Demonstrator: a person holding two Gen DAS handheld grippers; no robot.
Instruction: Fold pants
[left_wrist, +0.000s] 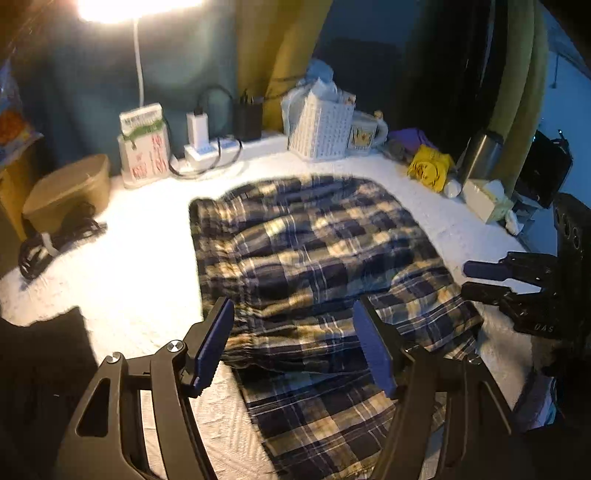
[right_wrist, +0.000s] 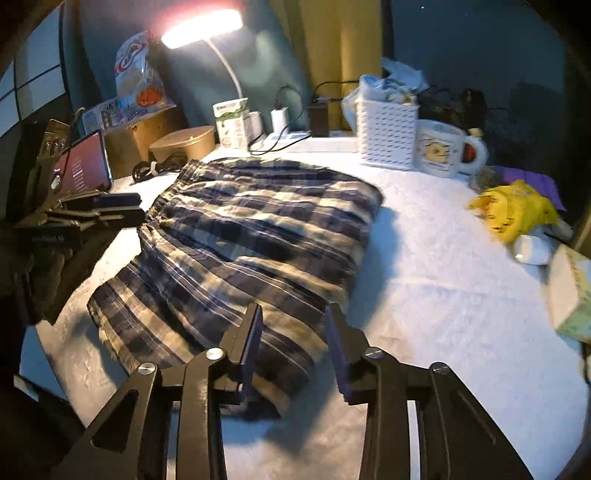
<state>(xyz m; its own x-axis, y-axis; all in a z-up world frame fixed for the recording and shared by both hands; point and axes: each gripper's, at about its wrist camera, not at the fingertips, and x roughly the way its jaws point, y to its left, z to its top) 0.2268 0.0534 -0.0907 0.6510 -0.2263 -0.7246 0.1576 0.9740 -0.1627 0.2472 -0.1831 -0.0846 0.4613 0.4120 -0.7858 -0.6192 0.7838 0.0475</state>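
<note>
The plaid pants lie folded over on the white cloth-covered table, dark blue and cream checks. In the right wrist view the pants lie in the middle, their near edge between my fingers. My left gripper is open and empty, hovering over the near part of the pants. My right gripper is open and empty above the pants' near corner. The right gripper also shows at the right edge of the left wrist view, and the left gripper at the left of the right wrist view.
A lit desk lamp stands at the back. A white basket, a mug, a power strip with chargers, a tissue box, a tan box, a yellow bag and a phone ring the table.
</note>
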